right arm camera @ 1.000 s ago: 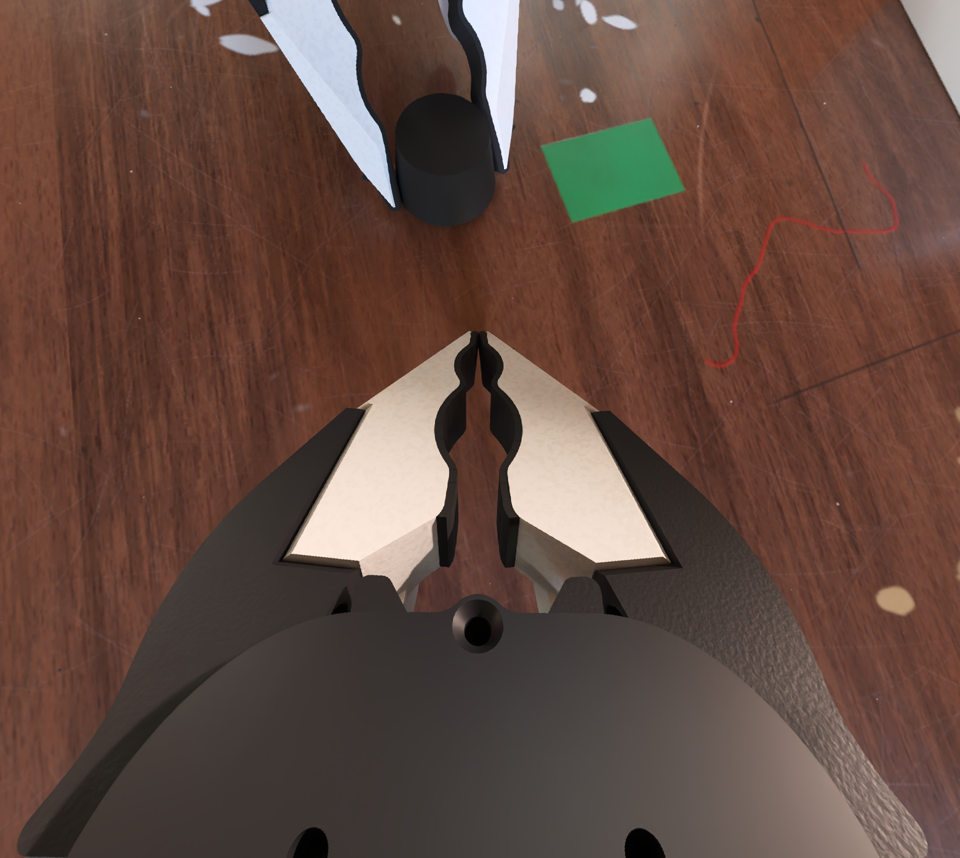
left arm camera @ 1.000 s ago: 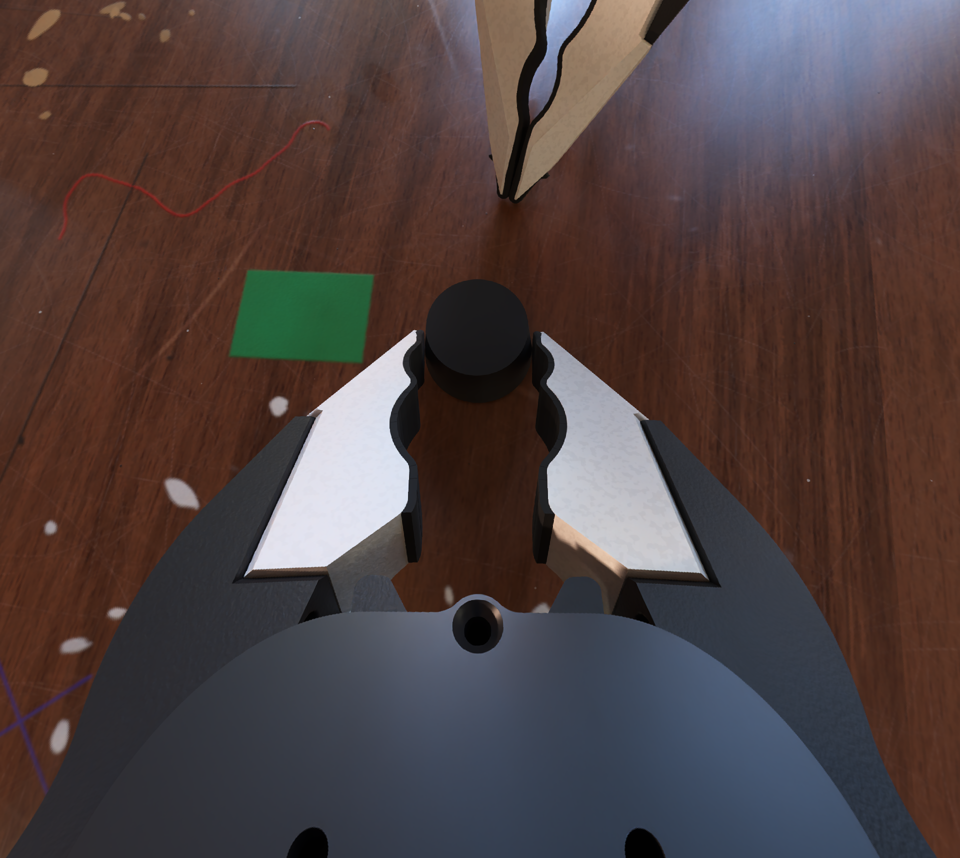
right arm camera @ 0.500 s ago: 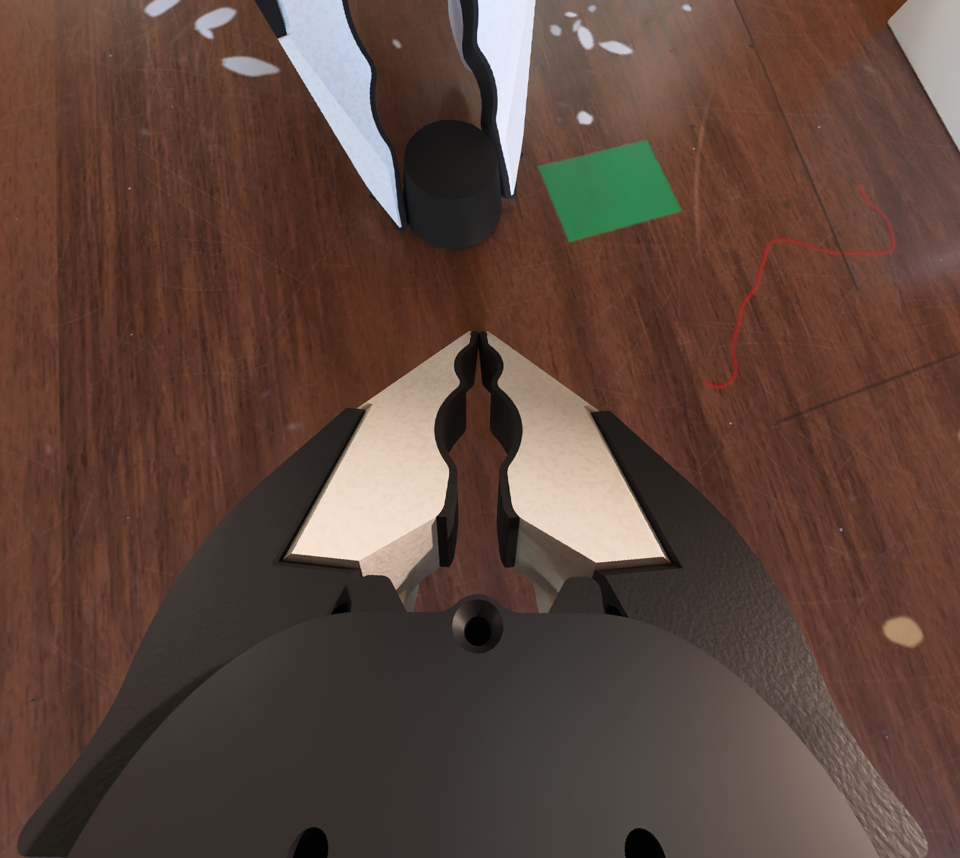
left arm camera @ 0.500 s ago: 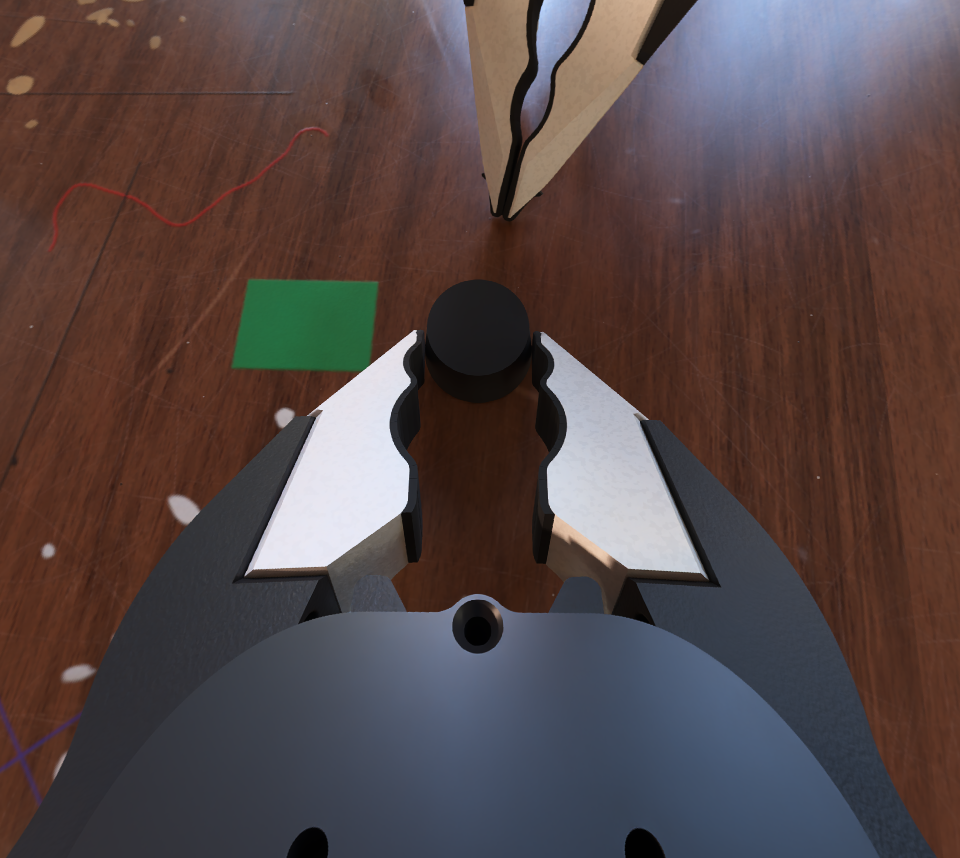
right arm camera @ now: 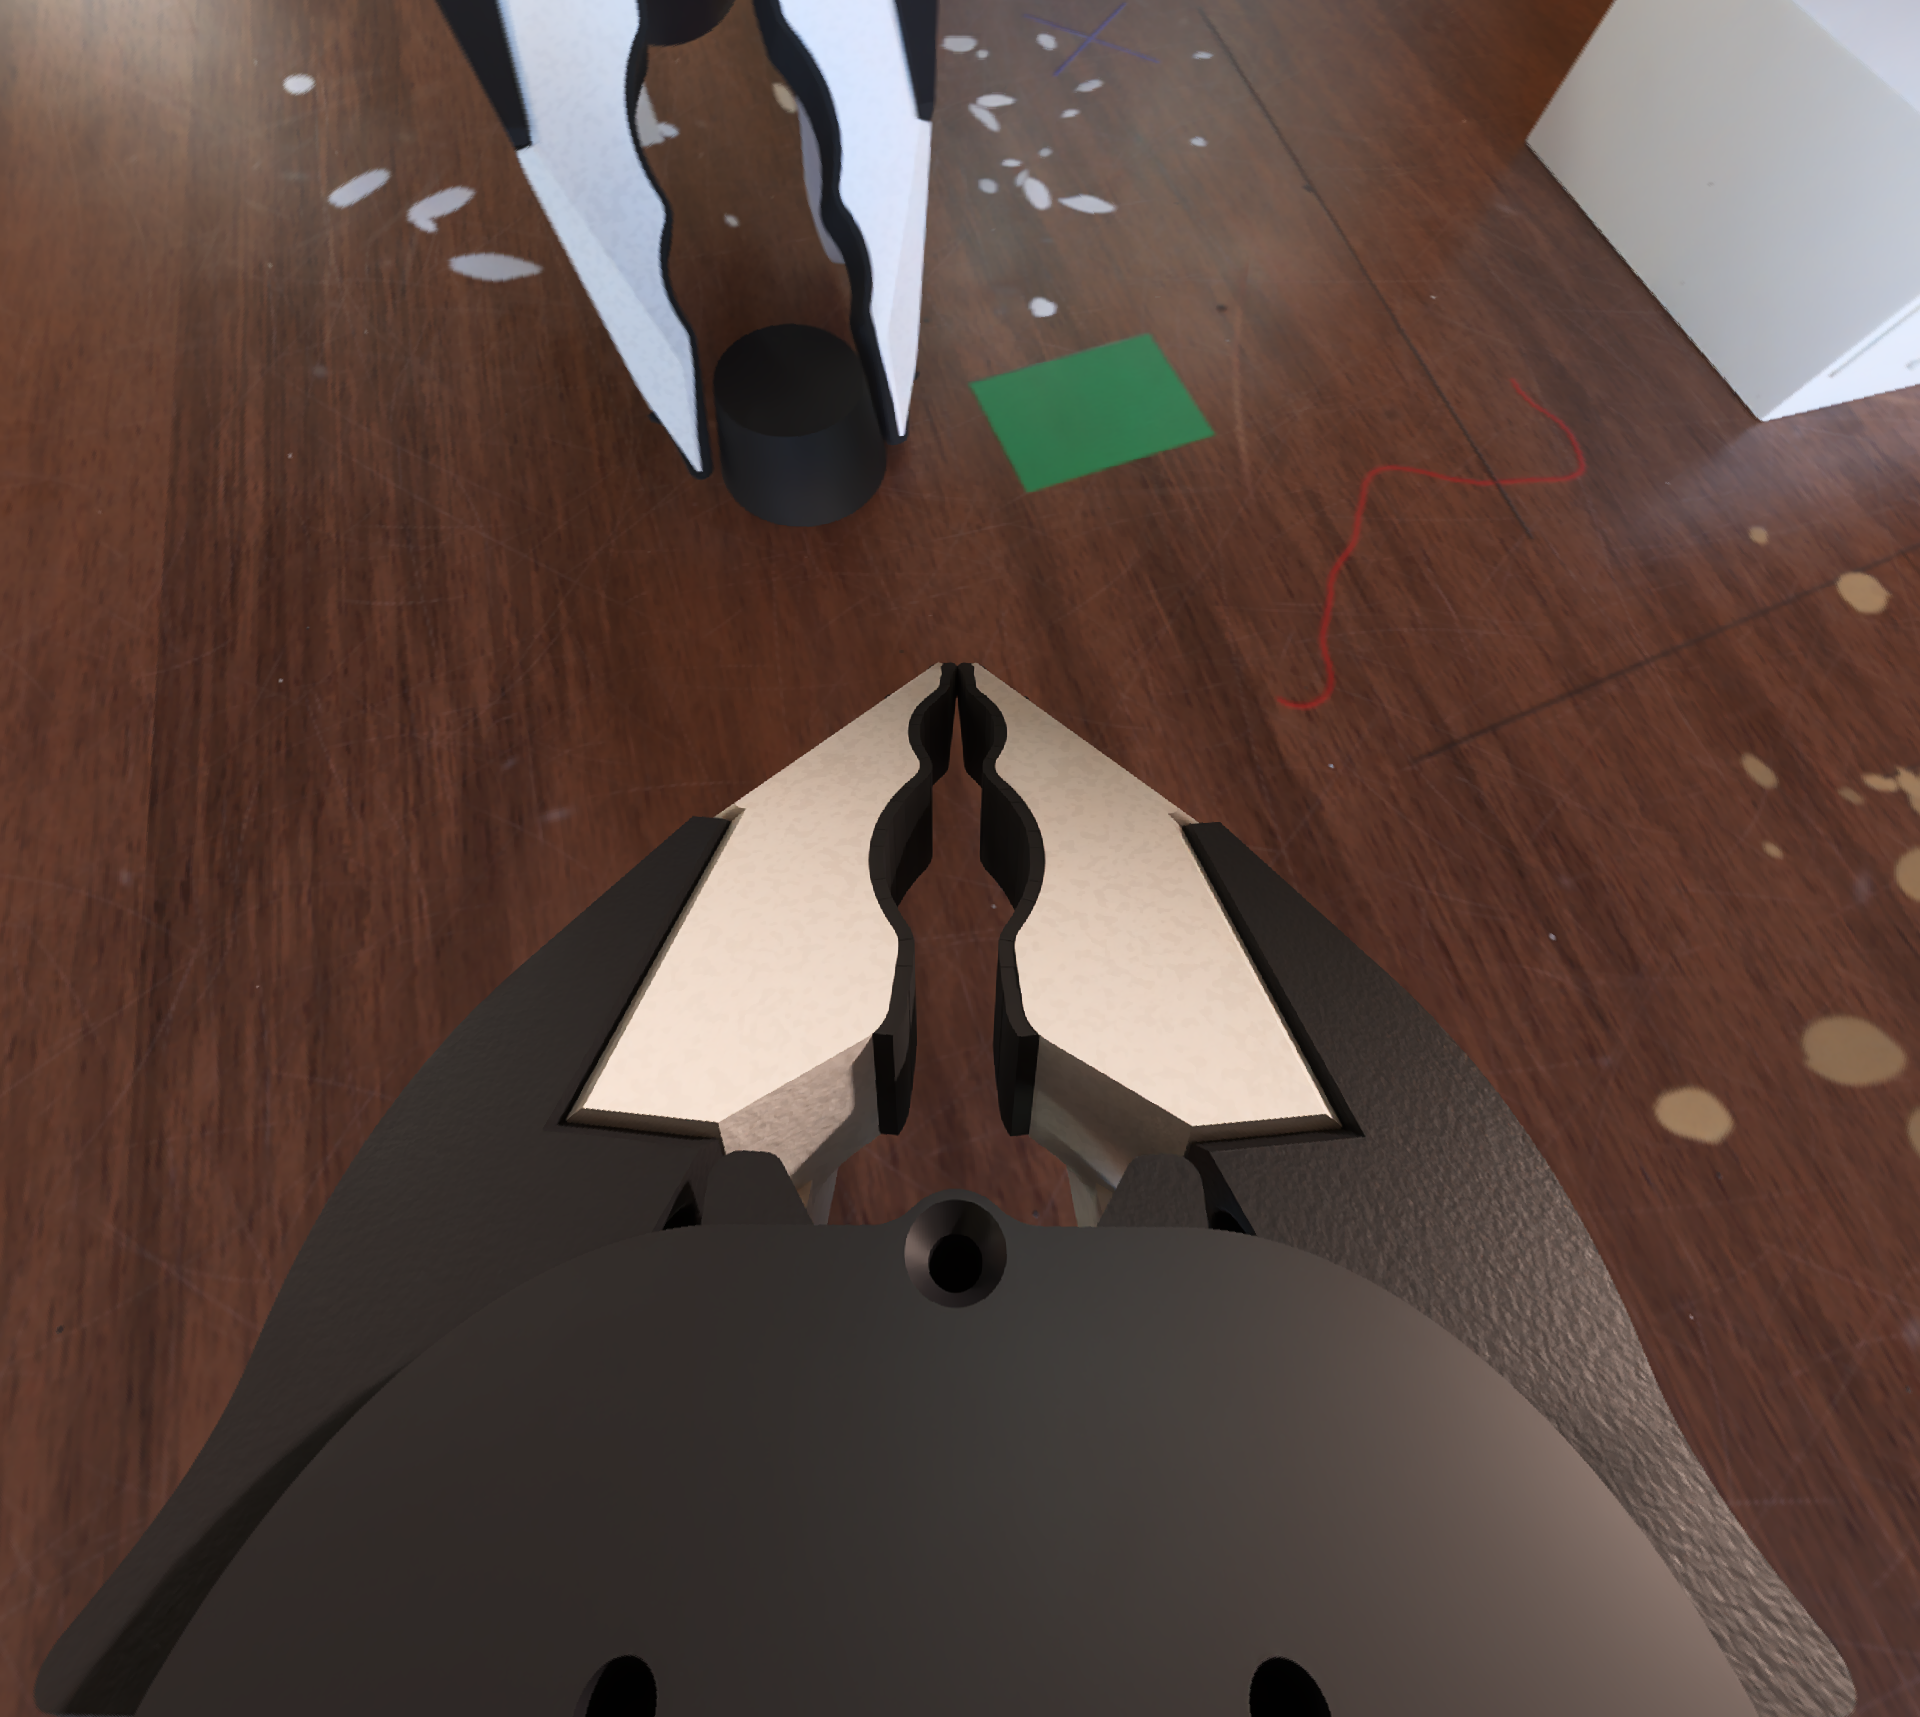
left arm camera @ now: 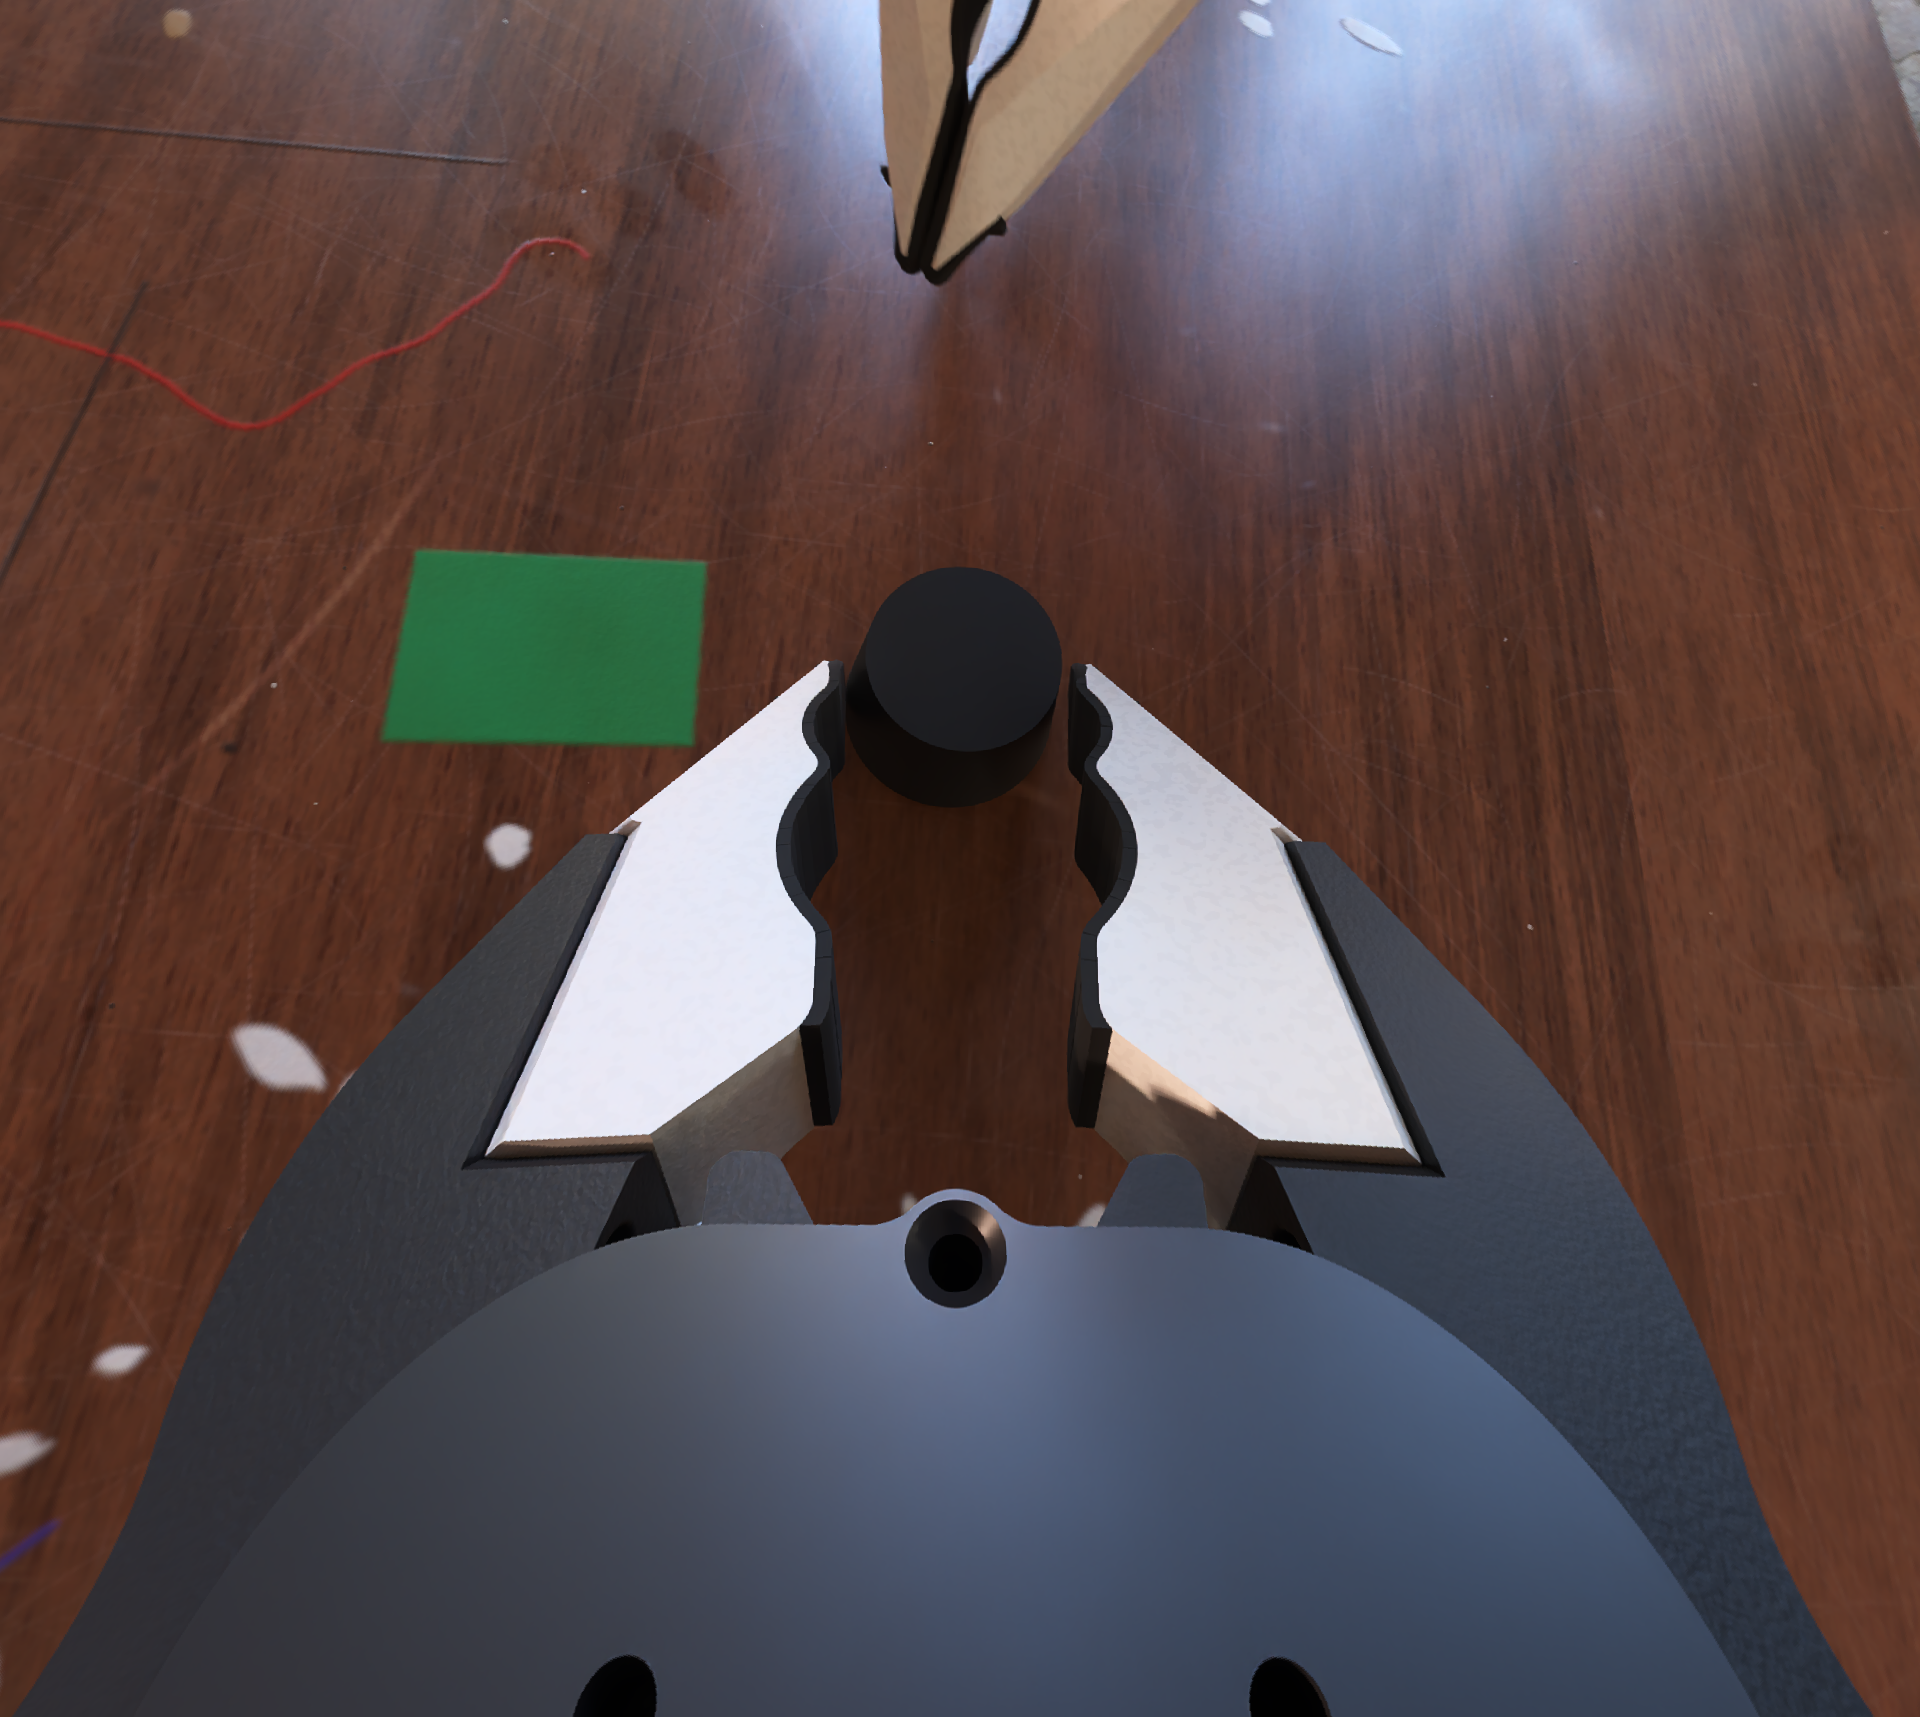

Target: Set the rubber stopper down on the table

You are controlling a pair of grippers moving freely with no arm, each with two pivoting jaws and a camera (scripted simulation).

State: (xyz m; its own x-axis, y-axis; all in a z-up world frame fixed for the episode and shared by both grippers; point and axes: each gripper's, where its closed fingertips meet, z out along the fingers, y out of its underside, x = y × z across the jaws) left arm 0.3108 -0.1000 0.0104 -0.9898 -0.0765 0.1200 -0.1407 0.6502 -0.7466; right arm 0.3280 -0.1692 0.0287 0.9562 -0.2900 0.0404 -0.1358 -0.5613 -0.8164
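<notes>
The black rubber stopper (left arm camera: 956, 680) stands upright between the fingertips of my left gripper (left arm camera: 956, 680), which is shut on it. In the right wrist view the stopper (right arm camera: 800, 431) sits with its base at or just above the dark wooden table (right arm camera: 312, 628), held by the left gripper (right arm camera: 795, 452) from above. My right gripper (right arm camera: 956, 675) is shut and empty, a short way in front of the stopper and apart from it. It shows in the left wrist view (left arm camera: 920, 270) with its tips pointing down near the table.
A green square (left arm camera: 545, 647) lies flat just left of the stopper; it also shows in the right wrist view (right arm camera: 1091, 410). A red thread (right arm camera: 1382, 545) lies beyond it. A white box (right arm camera: 1766, 140) stands at the far right. Pale flecks (right arm camera: 1029, 181) dot the table.
My right gripper has pulled back and up, away from the stopper, so more of the table and the white box show. My left gripper keeps the same hold on the stopper and has shifted slightly.
</notes>
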